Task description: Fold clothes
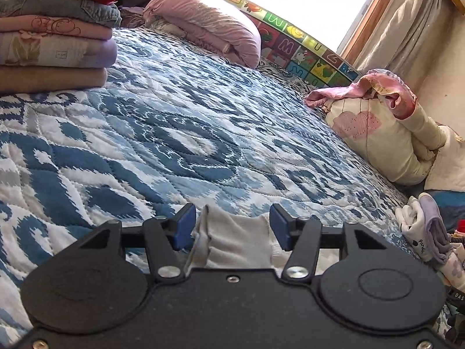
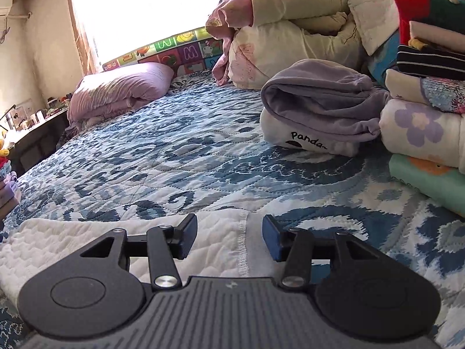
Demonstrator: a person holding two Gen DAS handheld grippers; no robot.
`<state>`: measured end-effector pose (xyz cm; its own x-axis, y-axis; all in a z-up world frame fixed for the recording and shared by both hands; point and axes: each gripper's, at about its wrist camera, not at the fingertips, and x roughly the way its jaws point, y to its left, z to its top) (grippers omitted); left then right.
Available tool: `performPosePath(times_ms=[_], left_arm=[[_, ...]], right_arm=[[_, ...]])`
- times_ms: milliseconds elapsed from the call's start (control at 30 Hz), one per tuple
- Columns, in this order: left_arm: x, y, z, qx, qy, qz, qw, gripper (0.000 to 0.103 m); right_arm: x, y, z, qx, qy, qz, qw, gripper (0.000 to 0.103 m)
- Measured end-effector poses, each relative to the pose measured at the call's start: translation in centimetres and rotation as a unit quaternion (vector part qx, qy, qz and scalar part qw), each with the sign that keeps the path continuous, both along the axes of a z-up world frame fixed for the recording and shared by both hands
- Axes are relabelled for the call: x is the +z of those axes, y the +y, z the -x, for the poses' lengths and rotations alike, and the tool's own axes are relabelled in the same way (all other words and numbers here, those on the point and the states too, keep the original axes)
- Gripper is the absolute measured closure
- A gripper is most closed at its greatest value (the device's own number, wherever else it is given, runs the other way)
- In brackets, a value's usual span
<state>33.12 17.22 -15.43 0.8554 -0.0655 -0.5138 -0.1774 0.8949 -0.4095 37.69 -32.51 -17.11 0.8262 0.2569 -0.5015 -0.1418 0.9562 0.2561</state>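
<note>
Left gripper (image 1: 231, 226), bottom centre of the left wrist view, jaws spread apart, a bunched edge of the white garment (image 1: 235, 241) lying between the blue pads without being pinched. Right gripper (image 2: 229, 237), bottom centre of the right wrist view, jaws likewise released, poised over the same garment (image 2: 87, 244), which lies flat on the quilt (image 2: 174, 160) across the lower left of the frame (stitched hem running between the fingers). Upper left of the left view: a stack (image 1: 55, 37) of folded items. Right side of the right view: a folded purple piece (image 2: 322, 101) and a second pile (image 2: 427, 122). No containers appear; all clothing rests directly on the quilt.
</note>
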Motion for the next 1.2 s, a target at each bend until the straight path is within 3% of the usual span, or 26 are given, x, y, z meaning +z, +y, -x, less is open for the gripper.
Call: performPosePath(times_ms=[200,300,400,633,767,833,933,1200], left_arm=[[0.0,-0.5,-2.3,-0.039,0.019,-0.027,0.9987,0.048],[0.0,-0.8,-3.5,-0.058,0.029,-0.041,0.9971,0.048],[0.6,-2.7,-3.8,-0.078,0.023,-0.1,0.9917,0.045],[-0.2,-5.0,-4.8,-0.128,0.027,-0.133,0.9824,0.039],[-0.8,-5.9,-4.6,-0.143,0.024,-0.165,0.9756,0.086],[-0.3,-6.3,-4.3,-0.149,0.012,-0.181,0.9721,0.098],[0.5,-6.5,-3.6,-0.152,0.001,-0.186,0.9707,0.099],[2.8,-5.7,0.1,-0.153,-0.031,-0.18,0.9712,0.101]], right_arm=[[-1.1,1.5,-2.0,0.022,0.027,0.028,0.999,0.047],[-1.2,1.8,-2.3,0.022,0.029,0.032,0.999,0.063],[-1.1,2.2,-1.9,0.021,0.023,0.044,0.999,0.081],[-0.5,2.6,-0.7,0.021,0.005,0.049,0.999,0.087],[-0.1,2.8,0.0,0.019,-0.005,0.049,0.999,0.088],[0.1,2.7,0.3,0.019,-0.011,0.046,0.999,0.088],[0.6,2.1,-1.0,0.017,-0.021,0.031,0.999,0.089],[2.6,1.2,2.3,0.017,-0.071,-0.01,0.997,0.089]])
